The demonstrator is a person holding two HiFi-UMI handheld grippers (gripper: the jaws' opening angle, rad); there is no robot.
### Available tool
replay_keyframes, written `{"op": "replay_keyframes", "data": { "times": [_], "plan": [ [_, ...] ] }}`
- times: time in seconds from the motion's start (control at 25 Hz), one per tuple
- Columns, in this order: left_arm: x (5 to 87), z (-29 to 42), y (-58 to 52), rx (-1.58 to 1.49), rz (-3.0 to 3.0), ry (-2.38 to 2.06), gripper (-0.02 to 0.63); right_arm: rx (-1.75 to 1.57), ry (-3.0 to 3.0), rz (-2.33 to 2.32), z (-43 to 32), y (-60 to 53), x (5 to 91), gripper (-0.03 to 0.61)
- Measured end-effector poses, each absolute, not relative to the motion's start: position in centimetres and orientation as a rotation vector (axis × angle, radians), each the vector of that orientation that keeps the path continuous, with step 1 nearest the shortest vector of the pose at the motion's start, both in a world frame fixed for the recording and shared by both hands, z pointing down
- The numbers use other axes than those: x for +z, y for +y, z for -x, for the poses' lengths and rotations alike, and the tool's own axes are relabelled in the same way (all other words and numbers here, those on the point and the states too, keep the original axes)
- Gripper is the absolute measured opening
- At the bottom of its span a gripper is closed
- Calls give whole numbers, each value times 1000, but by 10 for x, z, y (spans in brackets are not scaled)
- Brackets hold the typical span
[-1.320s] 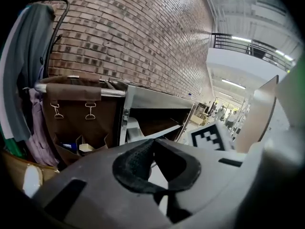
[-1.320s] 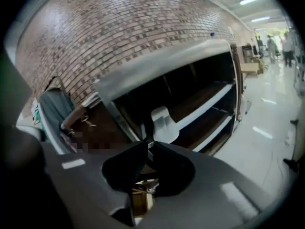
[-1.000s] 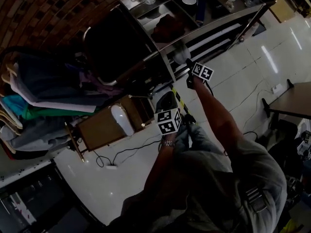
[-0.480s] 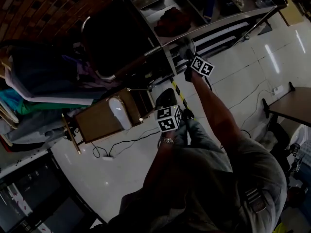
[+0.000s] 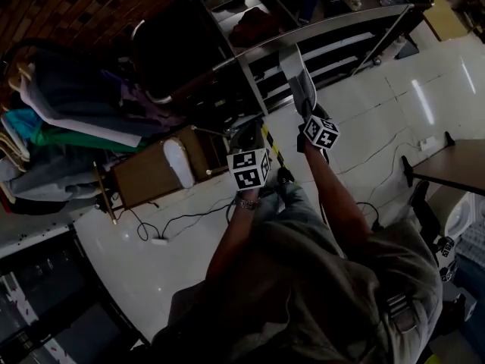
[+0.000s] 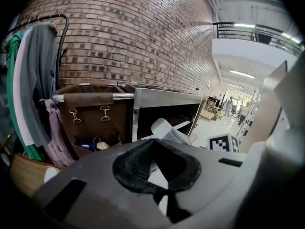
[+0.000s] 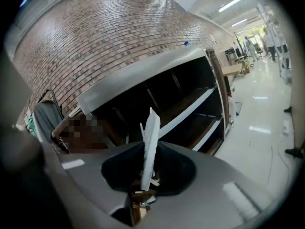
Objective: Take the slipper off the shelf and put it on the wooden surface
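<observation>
right claw [image 7: 143,187] closing on the slipper [image 7: 150,142]; we hold it edge-up, clear of the shelf [image 5: 333,29]. left claw [image 6: 159,171] apart, empty. pick looks done. left to do: carry to wooden surface [image 5: 144,184], beside second slipper [image 5: 178,161].

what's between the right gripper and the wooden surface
In the head view the left gripper sits between the wooden surface and the right gripper, whose tongs are closing on the slipper.

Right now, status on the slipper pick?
Right gripper jaws closing on slipper, in front of shelf. Left gripper open, empty. Wooden surface already holds a second slipper; free room beside it.
</observation>
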State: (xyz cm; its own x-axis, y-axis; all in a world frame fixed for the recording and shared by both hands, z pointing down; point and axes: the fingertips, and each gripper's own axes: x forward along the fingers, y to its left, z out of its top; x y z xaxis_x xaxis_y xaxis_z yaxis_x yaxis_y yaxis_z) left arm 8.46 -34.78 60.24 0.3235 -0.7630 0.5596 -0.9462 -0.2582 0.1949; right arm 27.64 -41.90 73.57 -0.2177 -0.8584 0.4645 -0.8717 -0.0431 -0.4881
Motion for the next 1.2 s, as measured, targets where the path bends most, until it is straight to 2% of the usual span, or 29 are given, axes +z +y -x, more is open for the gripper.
{"op": "replay_keyframes", "data": {
  "times": [0.32,0.52,0.64,0.88,1.04,1.2],
  "plan": [
    [582,-56,-288,601,-2160,-1570,5,1106,-2167,-1927,-265,-290,703,55],
    [575,15,-215,594,-2186,-1591,5,1082,-2139,-1944,-208,-216,693,55],
    [578,89,-150,534,-2137,-1657,5,1087,-2149,-1906,-142,-163,689,55],
    [575,247,-32,493,-1965,-1771,5,1082,-2326,-1642,49,-56,651,55],
    [568,320,10,387,-1883,-1839,5,1033,-2414,-1373,177,-25,646,55],
    [573,374,47,351,-1771,-1920,5,1184,-2392,-1199,286,-26,685,57]
  ]
}}
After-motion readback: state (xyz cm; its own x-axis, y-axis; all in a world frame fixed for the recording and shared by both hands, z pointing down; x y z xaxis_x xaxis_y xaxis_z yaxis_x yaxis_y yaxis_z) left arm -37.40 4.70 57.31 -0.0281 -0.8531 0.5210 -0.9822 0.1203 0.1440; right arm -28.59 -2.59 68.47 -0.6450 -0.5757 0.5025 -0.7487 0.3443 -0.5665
